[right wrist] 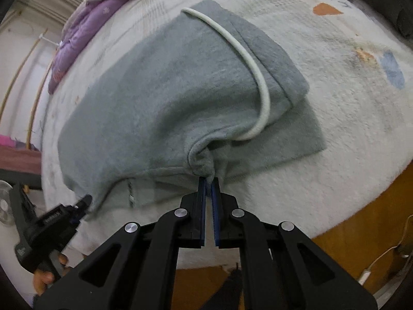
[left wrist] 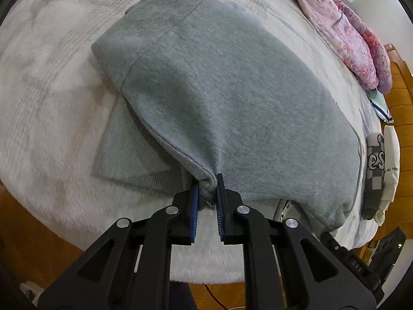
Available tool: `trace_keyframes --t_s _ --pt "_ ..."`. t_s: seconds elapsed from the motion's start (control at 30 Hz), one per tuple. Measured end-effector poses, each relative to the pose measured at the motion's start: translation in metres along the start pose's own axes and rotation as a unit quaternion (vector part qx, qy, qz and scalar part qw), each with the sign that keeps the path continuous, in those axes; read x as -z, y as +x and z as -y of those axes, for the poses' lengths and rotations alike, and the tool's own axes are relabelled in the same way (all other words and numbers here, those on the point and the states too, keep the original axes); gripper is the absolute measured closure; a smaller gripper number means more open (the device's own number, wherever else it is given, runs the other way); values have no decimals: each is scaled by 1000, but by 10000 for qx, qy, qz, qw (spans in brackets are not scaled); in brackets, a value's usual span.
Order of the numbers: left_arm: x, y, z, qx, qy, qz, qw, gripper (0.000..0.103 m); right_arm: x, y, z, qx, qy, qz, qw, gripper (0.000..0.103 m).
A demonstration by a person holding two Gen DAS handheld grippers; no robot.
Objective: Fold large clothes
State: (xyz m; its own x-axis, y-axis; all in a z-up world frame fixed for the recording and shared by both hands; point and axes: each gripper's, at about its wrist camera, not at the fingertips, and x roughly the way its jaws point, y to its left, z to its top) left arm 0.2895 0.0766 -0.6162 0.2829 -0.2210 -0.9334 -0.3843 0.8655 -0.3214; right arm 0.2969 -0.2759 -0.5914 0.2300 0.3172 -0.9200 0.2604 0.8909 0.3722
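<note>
Left gripper (left wrist: 207, 188) pinching bunched near edge of grey sweatshirt (left wrist: 219, 98), blue pads (left wrist: 195, 201) clamping fabric between them. Right gripper (right wrist: 208, 183) gripping another gathered corner of same sweatshirt (right wrist: 160, 98), jaws nearly touching around cloth. Sweatshirt lying folded over on white fluffy blanket (left wrist: 51, 129), ribbed hem (left wrist: 134, 155) sticking out underneath at left. White drawcord (right wrist: 254, 77) curving across top layer. Pink-purple bedding (left wrist: 348, 38) heaped far right. Hand (right wrist: 49, 271) holding left gripper's handle.
</note>
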Motion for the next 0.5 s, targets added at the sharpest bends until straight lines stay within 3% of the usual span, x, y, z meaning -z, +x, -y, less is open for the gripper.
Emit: trace_keyframes --t_s 0.1,0.2,0.27,0.33,0.37,0.5 --pt "3 2 2 13 59 31 10000 91 4 -1 15 -49 97 -9 9999 103" --pt "-1 -3 -4 194 -255 90 9994 85 -9 -20 5 -175 -213 341 9990 101" --pt "-1 -10 -7 262 -380 168 9988 73 -19 -35 -4 -147 -436 602 9971 99" --pt "0 -19 -11 270 -435 271 9983 50 -36 -45 -22 -191 -686 822 9941 98" --pt "1 -24 -15 231 -463 341 9981 46 -44 -45 -28 -223 -783 879 9928 97" --pt "-2 -28 -33 214 -823 442 9954 43 -76 -23 -43 57 -1027 924 9904 96"
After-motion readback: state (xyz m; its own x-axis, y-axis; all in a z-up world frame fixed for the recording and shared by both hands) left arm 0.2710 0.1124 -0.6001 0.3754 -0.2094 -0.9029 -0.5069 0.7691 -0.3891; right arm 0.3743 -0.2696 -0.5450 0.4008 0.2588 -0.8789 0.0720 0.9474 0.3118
